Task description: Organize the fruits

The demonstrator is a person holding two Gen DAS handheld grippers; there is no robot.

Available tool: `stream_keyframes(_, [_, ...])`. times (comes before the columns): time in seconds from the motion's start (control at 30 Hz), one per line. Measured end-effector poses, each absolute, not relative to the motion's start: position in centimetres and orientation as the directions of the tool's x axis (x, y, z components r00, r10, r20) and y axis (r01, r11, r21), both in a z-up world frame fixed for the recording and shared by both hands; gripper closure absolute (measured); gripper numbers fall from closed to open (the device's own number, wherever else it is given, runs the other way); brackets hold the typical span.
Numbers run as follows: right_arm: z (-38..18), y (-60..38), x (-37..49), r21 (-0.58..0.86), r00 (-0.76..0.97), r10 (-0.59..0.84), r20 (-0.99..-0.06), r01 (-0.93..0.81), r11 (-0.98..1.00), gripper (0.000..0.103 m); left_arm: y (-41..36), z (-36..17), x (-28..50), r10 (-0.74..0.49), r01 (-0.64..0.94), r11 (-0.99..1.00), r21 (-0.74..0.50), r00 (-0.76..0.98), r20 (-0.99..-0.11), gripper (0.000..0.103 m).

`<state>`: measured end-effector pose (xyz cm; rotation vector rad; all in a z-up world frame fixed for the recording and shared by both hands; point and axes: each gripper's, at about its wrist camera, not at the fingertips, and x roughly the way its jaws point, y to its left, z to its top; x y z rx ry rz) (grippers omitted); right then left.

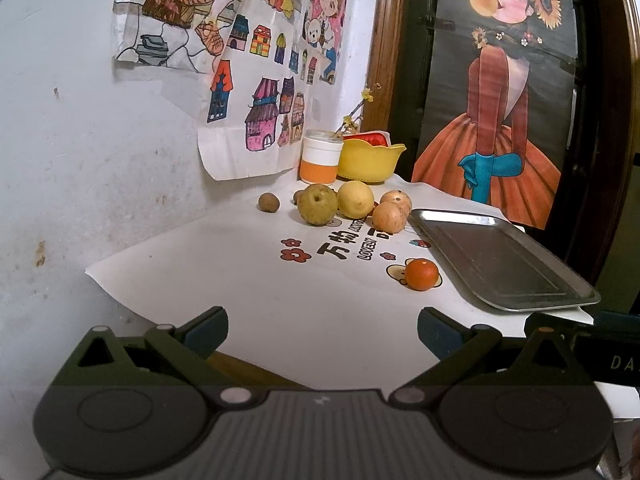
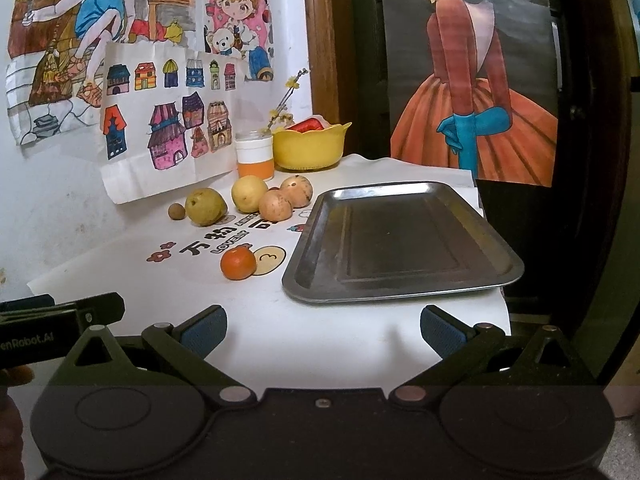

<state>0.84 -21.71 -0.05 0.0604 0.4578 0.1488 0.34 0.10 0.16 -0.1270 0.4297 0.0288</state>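
Both grippers, left and right, are held wide and empty at the near edge of the worktop. Nothing is yet placed on the tray, right. The orange lies nearest, left of it; other fruits are grouped farther back. A reach to the orange seems called for first.

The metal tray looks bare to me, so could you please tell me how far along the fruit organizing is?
Nothing looks done: the rectangular metal tray holds no fruit. Nothing is in hand; the left tool and right tool are open and hold nothing. All remains: the small orange tangerine lies beside the tray, and the green-yellow pear, yellow lemon and others cluster near the wall.
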Motion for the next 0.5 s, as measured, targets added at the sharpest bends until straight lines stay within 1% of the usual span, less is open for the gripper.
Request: stream_keyframes(0.5, [-0.12, -21.67, 0.83, 0.092, 0.886, 0.157, -0.437, -0.129, 0.987, 0.0, 0.08, 0.14, 0.32, 0.002, -0.056, 0.992, -0.117, 0.908, -0.419, 0.0])
